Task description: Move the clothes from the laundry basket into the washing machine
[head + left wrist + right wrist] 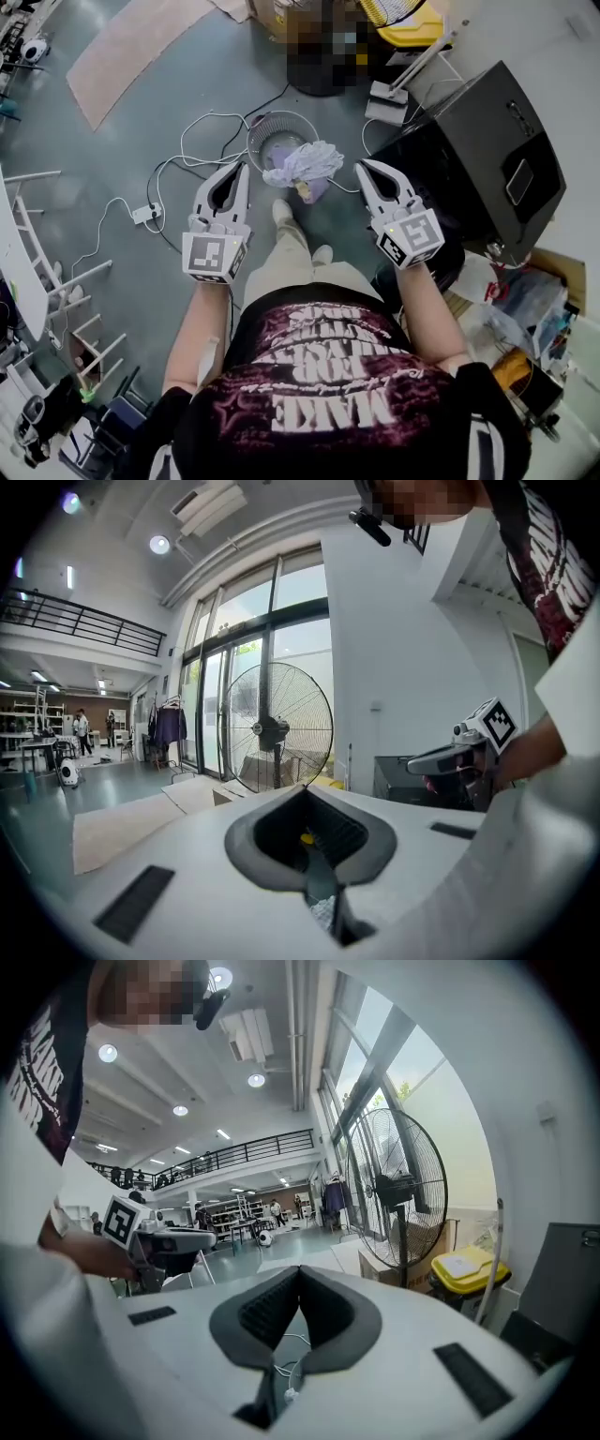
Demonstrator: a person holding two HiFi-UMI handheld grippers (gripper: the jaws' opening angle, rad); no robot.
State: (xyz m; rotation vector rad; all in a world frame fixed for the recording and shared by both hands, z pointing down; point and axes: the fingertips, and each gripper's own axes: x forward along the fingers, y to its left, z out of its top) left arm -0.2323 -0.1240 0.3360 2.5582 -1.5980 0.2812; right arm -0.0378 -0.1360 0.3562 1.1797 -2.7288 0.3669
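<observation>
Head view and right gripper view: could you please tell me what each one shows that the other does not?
Only the head view shows the laundry basket on the floor, with pale clothes at its rim. Only the right gripper view shows the ceiling lights, the balcony railing and the tall windows. Both show the left gripper and the right gripper, each with jaws together and empty.

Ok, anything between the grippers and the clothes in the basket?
Nothing visible. The clothes lie heaped and uncovered on the near rim of the basket. In the head view they sit between the left gripper and the right gripper, both shut and empty.
</observation>
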